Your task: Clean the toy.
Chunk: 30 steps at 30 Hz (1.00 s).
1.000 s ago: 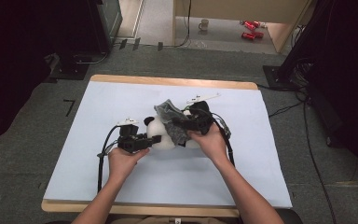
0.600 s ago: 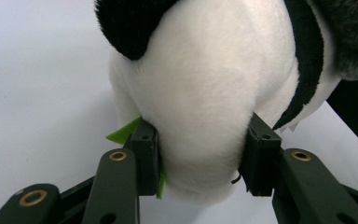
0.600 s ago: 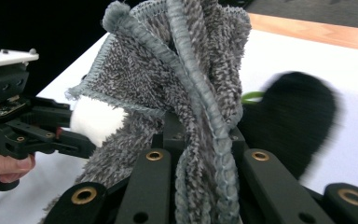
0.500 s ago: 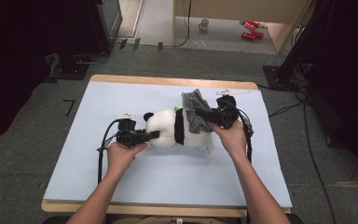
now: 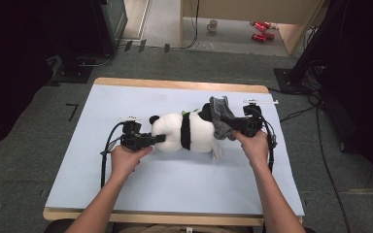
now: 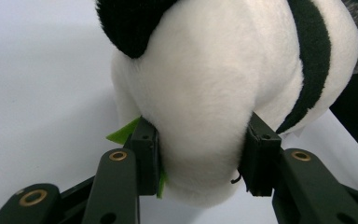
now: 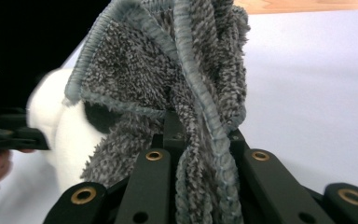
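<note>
- The high view looks forward and down from above the person's side, taking in the whole table [image 5: 126, 194], the floor beyond, and both forearms entering from the bottom edge.
- The left gripper view sits very close behind the left gripper [image 6: 204, 161], facing along its jaws at the toy panda [image 6: 214, 84].
- The right gripper view sits equally close behind the right gripper [image 7: 193, 135], facing the grey cloth [image 7: 168, 70].
- All three views share the panda; the high view and the right gripper view share the cloth.
</note>
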Each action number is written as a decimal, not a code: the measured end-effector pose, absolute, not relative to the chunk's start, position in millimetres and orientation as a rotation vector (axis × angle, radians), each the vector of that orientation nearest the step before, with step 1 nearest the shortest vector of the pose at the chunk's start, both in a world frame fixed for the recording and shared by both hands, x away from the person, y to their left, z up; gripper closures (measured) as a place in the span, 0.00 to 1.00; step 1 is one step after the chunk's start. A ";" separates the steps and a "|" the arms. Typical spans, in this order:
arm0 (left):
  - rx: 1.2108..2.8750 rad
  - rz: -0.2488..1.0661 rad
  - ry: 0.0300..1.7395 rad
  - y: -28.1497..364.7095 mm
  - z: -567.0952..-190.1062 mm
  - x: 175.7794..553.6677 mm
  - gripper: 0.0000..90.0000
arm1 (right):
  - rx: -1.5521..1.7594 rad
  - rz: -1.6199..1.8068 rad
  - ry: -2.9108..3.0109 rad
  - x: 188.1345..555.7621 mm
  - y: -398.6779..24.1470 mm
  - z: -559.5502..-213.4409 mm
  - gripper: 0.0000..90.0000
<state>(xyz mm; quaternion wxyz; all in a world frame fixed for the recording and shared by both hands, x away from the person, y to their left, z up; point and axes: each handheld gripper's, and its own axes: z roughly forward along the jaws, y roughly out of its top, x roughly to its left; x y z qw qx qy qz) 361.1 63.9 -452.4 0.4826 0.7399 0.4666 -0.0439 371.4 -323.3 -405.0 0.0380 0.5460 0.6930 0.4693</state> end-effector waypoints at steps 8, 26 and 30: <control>1.824 -0.131 1.143 65.9 -447.3 363.3 0.63 | 1.660 1.418 2.121 362.9 -331.7 -389.1 0.88; 1.858 -0.006 1.006 75.1 -443.3 359.7 0.41 | 1.494 1.479 2.307 352.8 -292.1 -380.6 0.87; 1.863 0.021 0.971 79.7 -444.0 359.0 0.38 | 1.481 1.483 2.283 356.2 -292.5 -382.2 0.87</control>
